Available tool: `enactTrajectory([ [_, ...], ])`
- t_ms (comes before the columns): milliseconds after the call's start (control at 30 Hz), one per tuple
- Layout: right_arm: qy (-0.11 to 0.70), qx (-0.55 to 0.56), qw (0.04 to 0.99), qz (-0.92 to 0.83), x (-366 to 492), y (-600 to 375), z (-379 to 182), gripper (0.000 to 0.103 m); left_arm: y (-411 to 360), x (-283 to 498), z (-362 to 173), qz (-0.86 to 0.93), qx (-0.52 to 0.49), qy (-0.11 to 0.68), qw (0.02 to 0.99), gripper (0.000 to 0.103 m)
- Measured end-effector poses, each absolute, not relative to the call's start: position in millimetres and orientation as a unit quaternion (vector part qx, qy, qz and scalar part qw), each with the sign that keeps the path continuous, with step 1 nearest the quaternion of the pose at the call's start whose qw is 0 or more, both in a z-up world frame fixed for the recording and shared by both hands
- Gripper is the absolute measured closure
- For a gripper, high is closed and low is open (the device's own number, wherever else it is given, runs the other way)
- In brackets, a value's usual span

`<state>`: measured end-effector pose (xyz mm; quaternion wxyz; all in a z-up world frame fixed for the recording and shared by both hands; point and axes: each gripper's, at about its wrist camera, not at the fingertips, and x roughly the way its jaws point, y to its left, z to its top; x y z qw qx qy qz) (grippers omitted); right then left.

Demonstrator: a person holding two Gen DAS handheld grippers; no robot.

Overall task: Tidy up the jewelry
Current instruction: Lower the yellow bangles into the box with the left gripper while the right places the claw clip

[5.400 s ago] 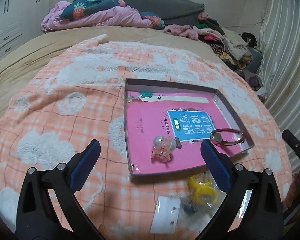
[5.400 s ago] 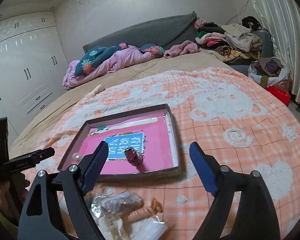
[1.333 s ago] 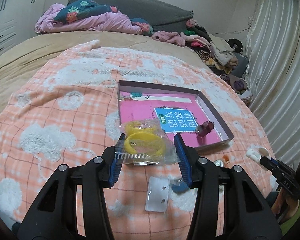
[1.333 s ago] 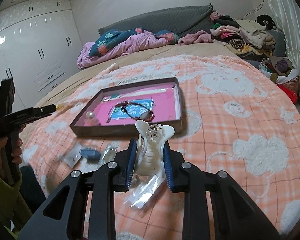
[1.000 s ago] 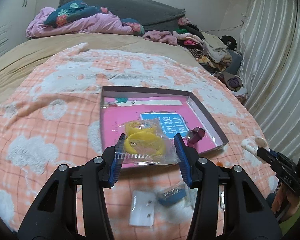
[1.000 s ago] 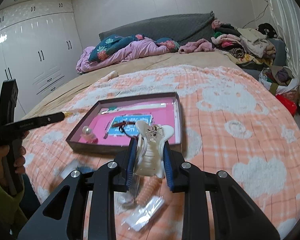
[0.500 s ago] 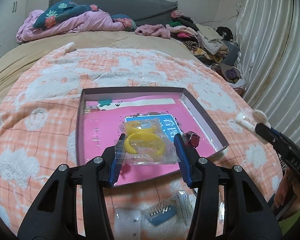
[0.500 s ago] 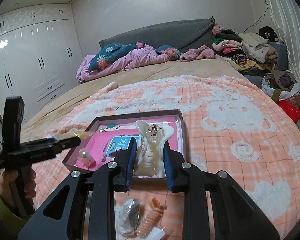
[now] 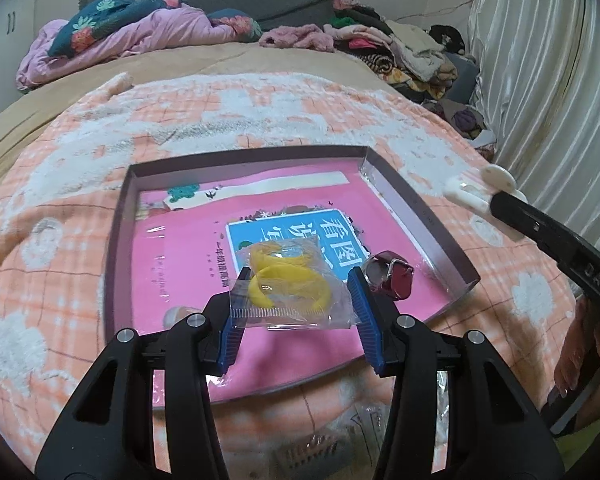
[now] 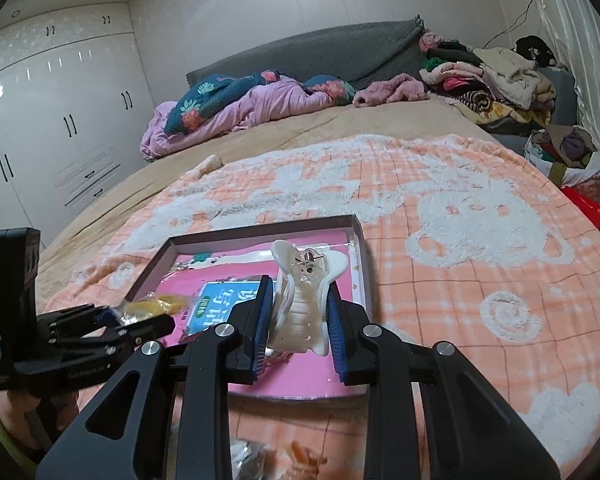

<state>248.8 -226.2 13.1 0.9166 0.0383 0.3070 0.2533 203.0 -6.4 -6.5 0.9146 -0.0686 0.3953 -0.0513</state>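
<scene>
Our left gripper [image 9: 296,300] fingers pinch the bagged yellow bangles [image 9: 290,280] over the tray [image 9: 420,216]; at 2 o'clock our right gripper [image 10: 298,320] clamps the white hair claw [image 10: 304,300].

Your bed [image 9: 284,60] wears an orange checked blanket [image 9: 60,208]; mid-frame on it sits the pink-lined tray [image 9: 118,248], small clear packets [image 9: 372,416] along the bottom edge.

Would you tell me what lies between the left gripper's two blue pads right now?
A clear bag of yellow bangles, pinched between the pads of the left gripper, in the left wrist view.
</scene>
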Motion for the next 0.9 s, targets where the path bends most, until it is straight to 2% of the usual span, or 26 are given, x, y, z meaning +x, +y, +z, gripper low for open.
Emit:
enactTrajectory([
  [400,0.345,0.025,0.906,0.243,270,-215,-32,0.078,-16,218,-27,-0.053,-0.061,0.412,0.908,0.063],
  [900,0.364,0.024,0.9,0.239,276,-214,-52,0.076,-19,217,-41,-0.05,-0.06,0.424,0.902,0.063],
])
